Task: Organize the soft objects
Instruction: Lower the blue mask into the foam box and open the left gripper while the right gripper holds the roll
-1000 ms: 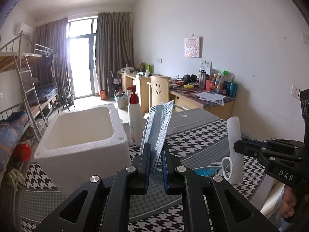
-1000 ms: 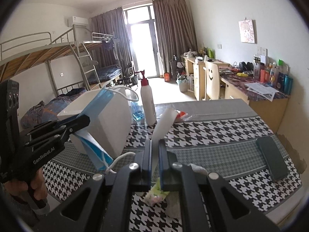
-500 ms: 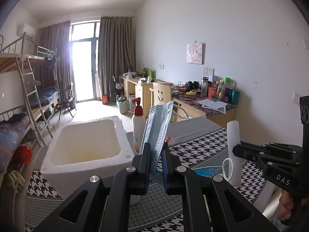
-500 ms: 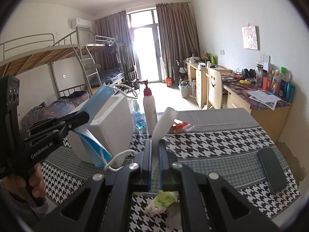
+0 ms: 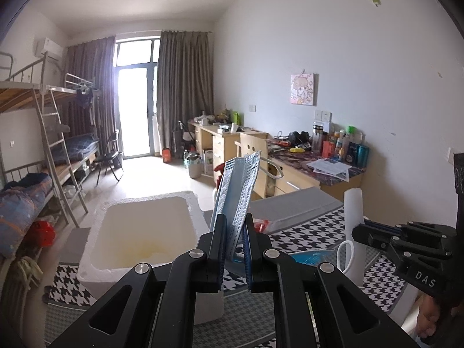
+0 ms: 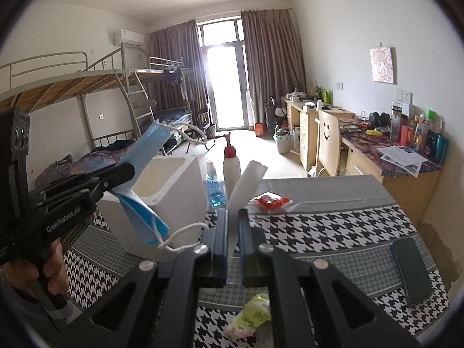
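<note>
- The left gripper point(image 5: 234, 226), black with two fingers, fills the lower middle of its own view; its jaws are pressed together on a pale blue pleated face mask point(image 5: 237, 191), which stands up between the pads and leans a little to the right.
- In the right wrist view the same mask point(image 6: 145, 156) juts from the left gripper point(image 6: 127, 174) at the left of the frame, with its white ear loops hanging below and arching above; a hand point(image 6: 43, 266) grips the handle at lower left.
- The right gripper point(image 6: 232, 232) sits at the lower middle of its view, jaws pinching a thin white strip of soft sheet point(image 6: 246, 182) that rises upward and tilts to the right.
- In the left wrist view that white strip point(image 5: 353, 220) stands at the right, clamped in the right gripper point(image 5: 359, 233).
- A white foam box with an open top point(image 5: 145, 232) stands on the black-and-white houndstooth tablecloth point(image 6: 333, 226), left of centre in the left wrist view, just behind the held mask.
- A white pump bottle with a red collar point(image 6: 231, 165) and a small clear bottle of blue liquid point(image 6: 214, 185) stand beside the box.
- A dark phone point(image 6: 411, 269) lies at the right of the cloth; a green-and-white soft packet point(image 6: 249, 316) lies at the bottom centre.
</note>
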`<state>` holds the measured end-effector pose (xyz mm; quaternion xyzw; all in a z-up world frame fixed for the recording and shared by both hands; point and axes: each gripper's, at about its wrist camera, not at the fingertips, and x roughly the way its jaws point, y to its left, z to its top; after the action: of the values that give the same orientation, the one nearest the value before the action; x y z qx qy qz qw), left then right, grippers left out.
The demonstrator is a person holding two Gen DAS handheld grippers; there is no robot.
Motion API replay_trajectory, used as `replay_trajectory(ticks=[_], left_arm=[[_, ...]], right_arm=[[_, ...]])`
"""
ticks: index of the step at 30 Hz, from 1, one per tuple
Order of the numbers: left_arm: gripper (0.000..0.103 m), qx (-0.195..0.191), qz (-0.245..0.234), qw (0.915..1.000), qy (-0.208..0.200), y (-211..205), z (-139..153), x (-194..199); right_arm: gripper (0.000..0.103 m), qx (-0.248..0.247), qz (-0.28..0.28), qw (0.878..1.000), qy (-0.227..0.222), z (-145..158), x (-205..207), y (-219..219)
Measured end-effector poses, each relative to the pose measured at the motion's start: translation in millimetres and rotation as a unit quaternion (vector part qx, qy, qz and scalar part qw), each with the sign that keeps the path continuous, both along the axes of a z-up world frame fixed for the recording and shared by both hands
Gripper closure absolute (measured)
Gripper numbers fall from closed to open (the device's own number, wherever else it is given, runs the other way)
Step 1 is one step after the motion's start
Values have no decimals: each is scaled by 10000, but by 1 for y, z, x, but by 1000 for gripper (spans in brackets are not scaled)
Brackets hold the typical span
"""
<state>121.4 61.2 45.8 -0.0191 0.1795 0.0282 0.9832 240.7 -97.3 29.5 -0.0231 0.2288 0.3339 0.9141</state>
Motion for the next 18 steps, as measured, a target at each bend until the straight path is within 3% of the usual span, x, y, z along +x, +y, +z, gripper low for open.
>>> replay_trajectory(ticks=[18], left_arm=[[91, -10, 451, 9989, -83, 21, 8, 7]], right_arm=[[95, 3, 376, 9993, -65, 9, 6, 23]])
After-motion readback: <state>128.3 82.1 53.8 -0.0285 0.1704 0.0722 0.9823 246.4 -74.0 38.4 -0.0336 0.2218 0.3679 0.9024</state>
